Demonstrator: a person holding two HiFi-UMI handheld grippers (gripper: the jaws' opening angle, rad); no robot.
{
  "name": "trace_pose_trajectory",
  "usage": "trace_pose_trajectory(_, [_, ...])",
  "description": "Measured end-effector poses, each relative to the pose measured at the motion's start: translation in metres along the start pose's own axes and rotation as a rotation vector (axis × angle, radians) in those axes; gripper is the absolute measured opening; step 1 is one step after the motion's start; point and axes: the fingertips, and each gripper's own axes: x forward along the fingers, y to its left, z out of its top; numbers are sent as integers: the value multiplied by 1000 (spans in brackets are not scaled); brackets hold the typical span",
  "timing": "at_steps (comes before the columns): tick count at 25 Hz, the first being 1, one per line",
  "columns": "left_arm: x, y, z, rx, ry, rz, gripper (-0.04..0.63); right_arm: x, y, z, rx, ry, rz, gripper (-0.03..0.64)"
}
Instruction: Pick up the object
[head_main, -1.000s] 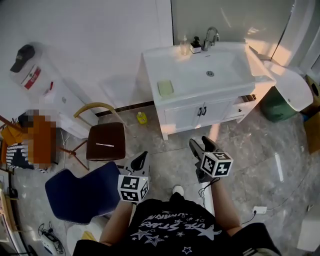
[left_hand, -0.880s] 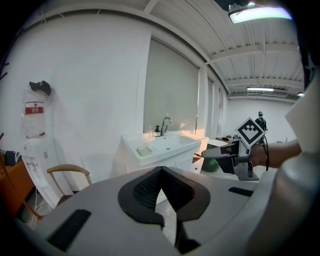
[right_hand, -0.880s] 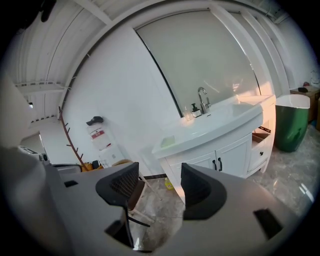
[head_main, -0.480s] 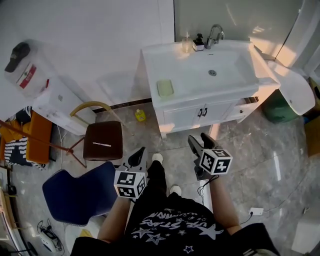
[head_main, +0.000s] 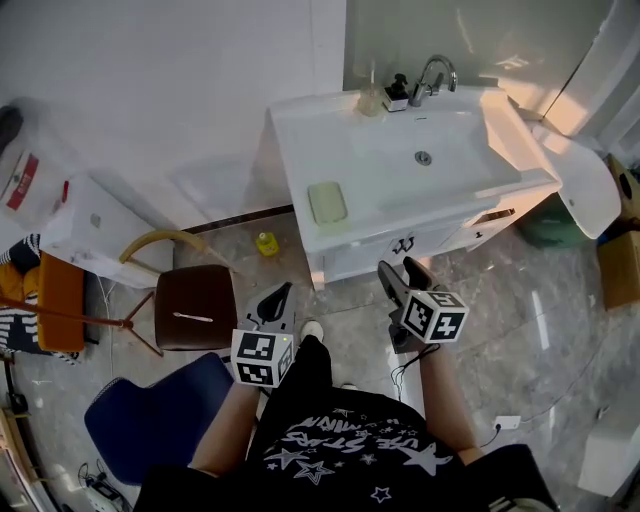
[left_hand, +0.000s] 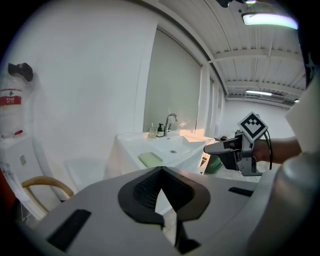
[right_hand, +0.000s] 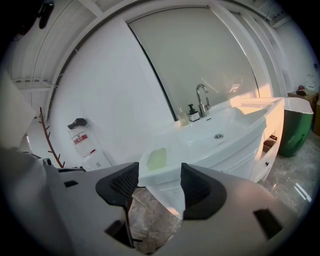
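I hold both grippers above the tiled floor, short of a white washstand. The left gripper (left_hand: 161, 170) has its jaws together: in the left gripper view the dark pads meet at their tips, with only a narrow wedge of light behind them and nothing between them. The right gripper (right_hand: 159, 182) has its jaws apart and empty.

The object, a pale green sponge (head_main: 327, 202), lies flat on the washstand's white tabletop (head_main: 300, 130), near its front edge. In the right gripper view the sponge shows in the gap between the jaws but well beyond their tips. In the left gripper view it sits ahead of the jaws, just above their tips. Neither gripper touches it.

Beyond the sponge from the jaws, the basin (head_main: 420, 150) sinks into the tabletop. A chrome tap (head_main: 437, 75), a small dark-topped bottle (head_main: 397, 92) and a clear glass (head_main: 371, 97) stand at the far rim. A brown wooden chair (head_main: 195, 308) stands outside the left jaws.
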Motion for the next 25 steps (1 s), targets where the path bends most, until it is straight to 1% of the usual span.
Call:
trace_pose_trajectory(3, [31,24,16,8,-2,-15,15,36,1,17,-8,6,-10,261])
trace_pose_trajectory(6, [57,48,27,-5,4,-23,15,70,4,27,-20,29,-21,261])
trace_pose_trajectory(11, [89,81,31,-23,32,-40,15,120,10,36,-46,75,-32,261])
trace_pose_trajectory(14, [105,97,30,-34,48,-48,15,147,10,35,-68,132,-41,261])
trace_pose_trajectory(19, [126,117,29,-53,67,-64,15,187,8,32,-153,221,-82,229])
trace_pose_trajectory(25, [142,134,24,-37,94,-76,15,222,-3,20,-212,342,-142,163])
